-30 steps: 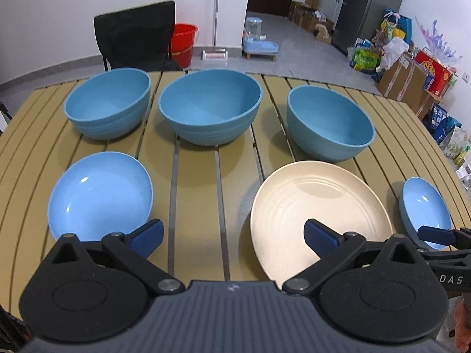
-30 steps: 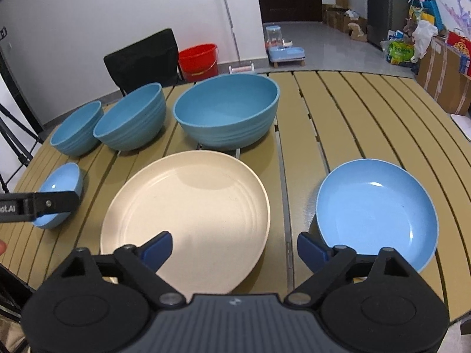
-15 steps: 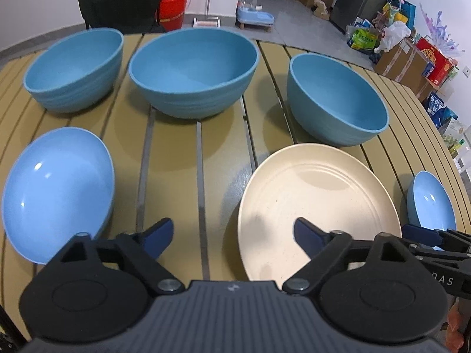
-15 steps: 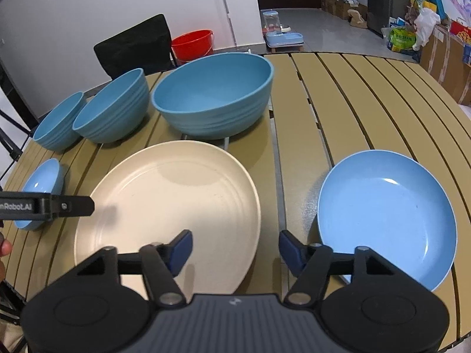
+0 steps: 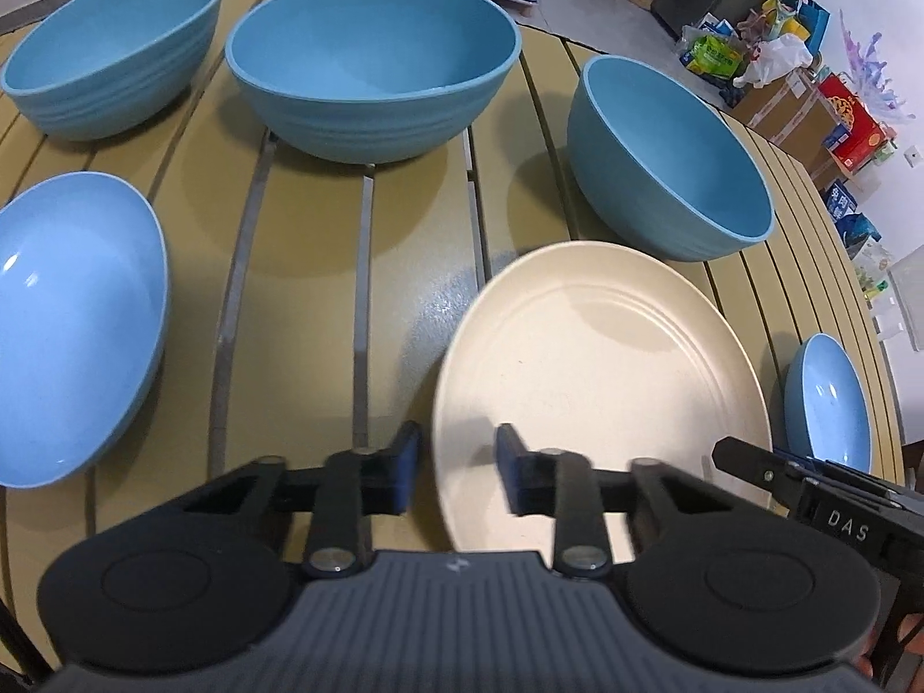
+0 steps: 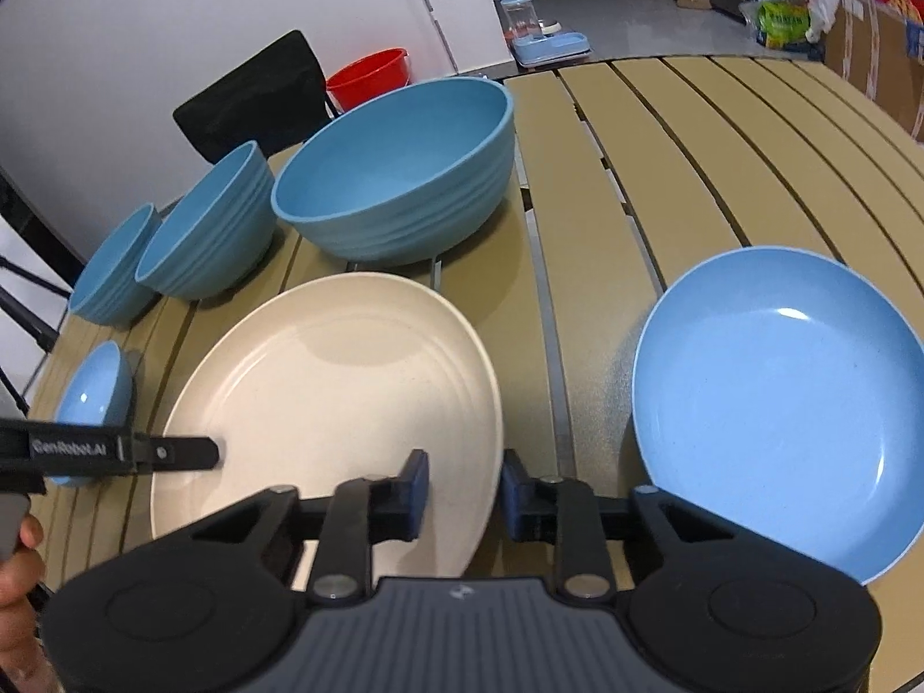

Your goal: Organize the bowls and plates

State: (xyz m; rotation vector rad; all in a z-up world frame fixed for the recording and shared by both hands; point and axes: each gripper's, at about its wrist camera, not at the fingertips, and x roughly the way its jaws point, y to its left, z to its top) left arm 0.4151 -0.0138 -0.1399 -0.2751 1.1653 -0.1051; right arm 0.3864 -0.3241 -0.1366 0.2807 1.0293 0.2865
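Slatted table [image 5: 404, 265] bears three blue bowls, three plates.

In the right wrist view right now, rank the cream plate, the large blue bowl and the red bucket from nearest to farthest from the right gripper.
1. cream plate: its right rim lies between the closing jaws of the right gripper.
2. large blue bowl: behind the plate, mid-table.
3. red bucket: on the floor beyond the table, by the black chair.
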